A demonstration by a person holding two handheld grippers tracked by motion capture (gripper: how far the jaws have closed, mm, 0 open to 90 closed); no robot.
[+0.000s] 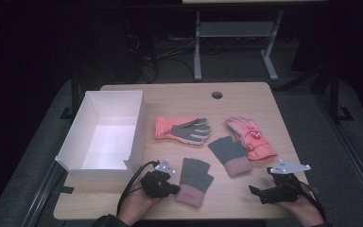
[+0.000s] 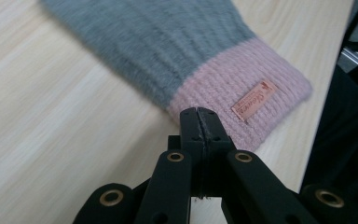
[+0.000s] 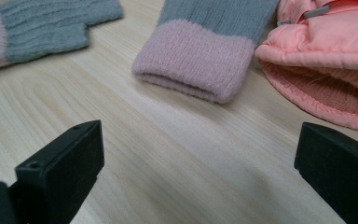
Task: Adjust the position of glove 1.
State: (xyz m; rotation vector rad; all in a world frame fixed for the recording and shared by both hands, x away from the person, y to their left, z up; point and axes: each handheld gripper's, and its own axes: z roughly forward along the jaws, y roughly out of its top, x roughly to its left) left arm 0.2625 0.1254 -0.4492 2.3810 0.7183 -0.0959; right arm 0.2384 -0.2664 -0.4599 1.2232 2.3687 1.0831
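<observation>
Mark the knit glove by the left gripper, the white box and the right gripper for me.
Knit glove [image 2: 177, 42]: left gripper view, on its grey body.
White box [image 1: 137, 124]: high view, on its right wall.
Right gripper [image 3: 198, 175]: right gripper view, midway between its open jaws.

- This is looking like a lab or test room, dim, with one lit desk [image 1: 246, 90].
- Cables [image 1: 170, 52] are lying loose on the grey carpet [image 1: 302, 123] behind it.
- A metal-legged bench [image 1: 236, 33] is standing further back.
- Gloves [image 1: 196, 178] and a white box [image 1: 105, 135] are sitting laid out.
</observation>
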